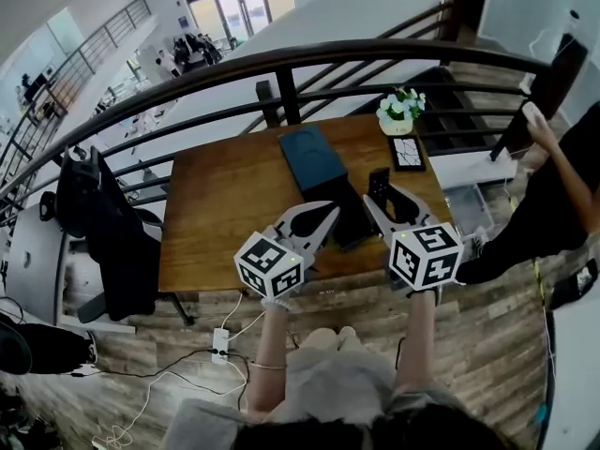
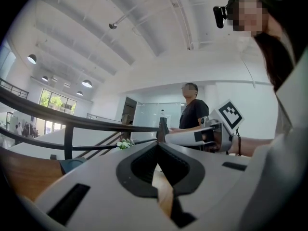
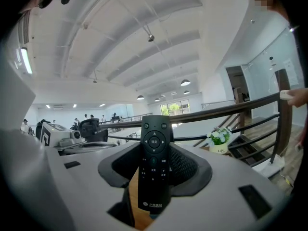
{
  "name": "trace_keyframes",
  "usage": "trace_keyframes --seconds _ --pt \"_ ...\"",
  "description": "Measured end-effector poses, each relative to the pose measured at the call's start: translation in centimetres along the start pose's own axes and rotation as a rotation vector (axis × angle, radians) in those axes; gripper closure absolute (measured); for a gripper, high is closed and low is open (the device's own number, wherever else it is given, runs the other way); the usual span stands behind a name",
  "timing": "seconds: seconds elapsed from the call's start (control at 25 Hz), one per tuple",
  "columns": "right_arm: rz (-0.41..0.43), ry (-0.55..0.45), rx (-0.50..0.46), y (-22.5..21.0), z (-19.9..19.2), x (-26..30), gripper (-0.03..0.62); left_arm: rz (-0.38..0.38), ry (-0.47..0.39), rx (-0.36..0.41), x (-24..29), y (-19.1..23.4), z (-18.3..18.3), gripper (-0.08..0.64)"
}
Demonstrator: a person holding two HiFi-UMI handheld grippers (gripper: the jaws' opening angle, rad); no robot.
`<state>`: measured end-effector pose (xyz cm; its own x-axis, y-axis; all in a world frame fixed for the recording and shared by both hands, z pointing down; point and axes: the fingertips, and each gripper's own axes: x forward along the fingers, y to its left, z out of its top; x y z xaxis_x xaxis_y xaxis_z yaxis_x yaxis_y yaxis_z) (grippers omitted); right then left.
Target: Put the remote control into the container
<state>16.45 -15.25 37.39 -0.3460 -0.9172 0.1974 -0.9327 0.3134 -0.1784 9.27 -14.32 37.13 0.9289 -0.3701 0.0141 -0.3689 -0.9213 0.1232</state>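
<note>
A black remote control point(image 3: 153, 164) stands upright between the jaws of my right gripper point(image 3: 155, 146), which is shut on it. In the head view the remote point(image 1: 378, 186) sticks out past my right gripper point(image 1: 377, 201) over the wooden table point(image 1: 225, 204). The dark blue container point(image 1: 312, 156) lies at the table's back middle, with a black flat part point(image 1: 351, 219) adjoining it towards me. My left gripper point(image 1: 329, 211) hovers just left of that black part, shut with nothing in it. The left gripper view shows its jaws point(image 2: 157, 147) meeting at the tip, with my right gripper point(image 2: 202, 135) to their right.
A small pot of white flowers point(image 1: 400, 111) and a dark framed tile point(image 1: 407, 152) stand at the table's back right. A dark railing point(image 1: 281, 97) runs behind the table. A person point(image 1: 562, 190) stands at the right, near a white bin point(image 1: 466, 209). A black chair point(image 1: 103, 223) sits left.
</note>
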Motion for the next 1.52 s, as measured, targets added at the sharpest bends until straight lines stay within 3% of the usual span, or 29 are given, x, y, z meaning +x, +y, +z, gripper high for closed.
trace_keyframes --seconds 0.92,1.52 --pt "0.028 0.158 0.03 -2.1 -4.0 10.9 0.396 0.026 0.075 -0.117 1.6 10.2 -4.6 0.557" --pt "0.136 0.395 0.01 -3.3 -9.8 15.7 0.396 0.114 0.139 -0.247 2.9 13.1 -9.3 0.557"
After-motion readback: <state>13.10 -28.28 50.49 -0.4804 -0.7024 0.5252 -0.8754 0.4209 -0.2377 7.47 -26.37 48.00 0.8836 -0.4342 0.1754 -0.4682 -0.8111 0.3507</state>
